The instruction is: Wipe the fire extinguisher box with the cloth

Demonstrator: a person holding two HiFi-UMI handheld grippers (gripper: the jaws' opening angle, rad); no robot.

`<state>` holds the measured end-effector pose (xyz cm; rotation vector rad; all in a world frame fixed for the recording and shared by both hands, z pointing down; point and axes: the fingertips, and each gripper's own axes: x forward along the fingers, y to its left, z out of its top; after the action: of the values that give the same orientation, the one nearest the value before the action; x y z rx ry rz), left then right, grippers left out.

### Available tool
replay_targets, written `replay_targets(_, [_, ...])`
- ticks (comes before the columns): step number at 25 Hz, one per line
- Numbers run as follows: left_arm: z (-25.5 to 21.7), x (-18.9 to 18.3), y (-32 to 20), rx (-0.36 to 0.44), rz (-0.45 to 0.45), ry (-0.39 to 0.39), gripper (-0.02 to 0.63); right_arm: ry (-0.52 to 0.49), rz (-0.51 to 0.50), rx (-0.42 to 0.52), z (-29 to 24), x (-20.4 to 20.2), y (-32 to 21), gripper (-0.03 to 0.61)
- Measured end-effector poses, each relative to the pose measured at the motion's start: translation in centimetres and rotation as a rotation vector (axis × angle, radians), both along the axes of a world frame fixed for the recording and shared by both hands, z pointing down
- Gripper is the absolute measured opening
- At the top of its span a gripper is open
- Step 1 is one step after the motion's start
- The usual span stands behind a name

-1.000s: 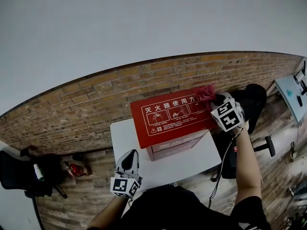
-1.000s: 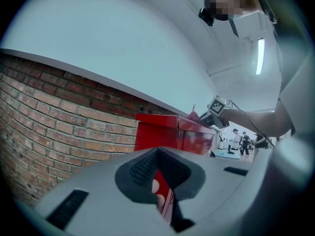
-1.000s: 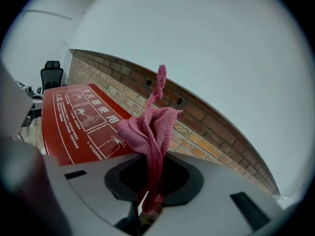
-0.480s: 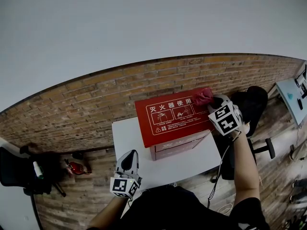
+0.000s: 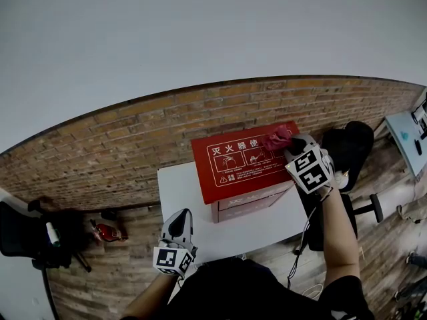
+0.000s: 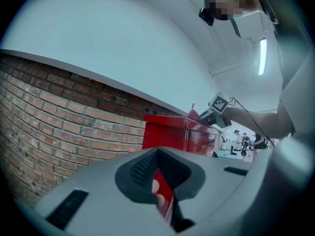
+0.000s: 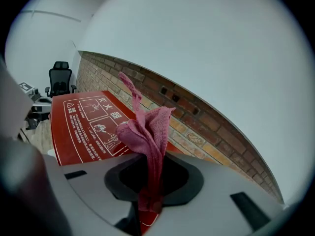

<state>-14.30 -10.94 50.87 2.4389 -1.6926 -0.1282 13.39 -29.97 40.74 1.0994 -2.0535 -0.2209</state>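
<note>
Head view, steeply down. At centre frame, a red rectangular fire extinguisher box (image 5: pixel 243 169) with white printed diagrams and characters on its sloping top, standing on a small white bench (image 5: pixel 179 195) close to a brown brick wall (image 5: pixel 133 145).

Near the upper right corner of the box top, a crumpled pink cloth (image 5: pixel 275 139), touching the red surface. Right gripper (image 5: pixel 288 147) just right of centre, jaws clamped on the lower end of the cloth. In the right gripper view, bunched pink folds standing up above the jaws, with the printed box top beyond them at the left of that frame. Black-and-white marker cube on this gripper, and a bare forearm running down toward the lower right edge.

Left gripper (image 5: pixel 179 215) at lower centre-left, over the near left part of the bench, well apart from the box and pointing toward it. Jaws pressed together, nothing pinched between them. In the left gripper view, the box at centre frame beyond the tips, with the cloth at its top right.

Black office chair (image 5: pixel 348 145) at the right of the frame, just beside the bench.
</note>
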Motion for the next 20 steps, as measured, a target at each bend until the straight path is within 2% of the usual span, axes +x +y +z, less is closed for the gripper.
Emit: replay_targets(20, [0.1, -1.2, 0.5, 0.007, -0.024, 0.004, 0.034, 0.032, -0.104, -0.003, 0.1, -5.5, 2.3, 0.069])
